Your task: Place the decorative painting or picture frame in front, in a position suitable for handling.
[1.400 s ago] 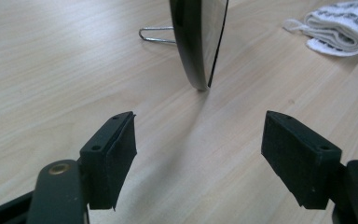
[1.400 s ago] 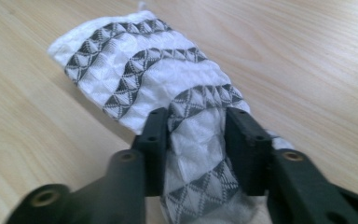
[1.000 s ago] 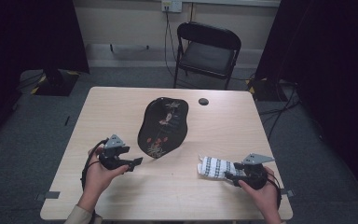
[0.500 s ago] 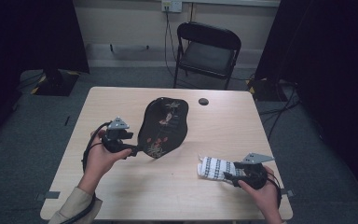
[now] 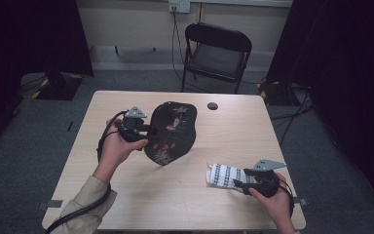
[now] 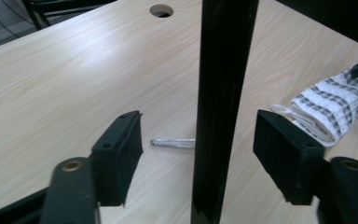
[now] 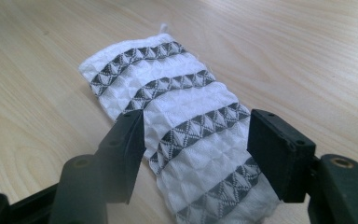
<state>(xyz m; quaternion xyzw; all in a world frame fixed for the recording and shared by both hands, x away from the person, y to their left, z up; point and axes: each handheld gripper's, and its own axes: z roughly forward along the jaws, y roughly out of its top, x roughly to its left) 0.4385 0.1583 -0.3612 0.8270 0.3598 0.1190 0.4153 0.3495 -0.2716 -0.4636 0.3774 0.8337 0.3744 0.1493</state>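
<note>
Your left claw has just been closing, the tray edge between its jaws, untouched. Your right claw straddles the cloth, apart.

Sleeve: beige, long, on the left arm
Left gripper: black, grey three-cornered plate, looping black cable
Right gripper: likewise

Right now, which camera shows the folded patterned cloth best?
The right gripper view: the cloth lies close up between the right tool's jaws, its weave clear. The high view shows it small on the table; the left gripper view catches one end at its edge.
</note>
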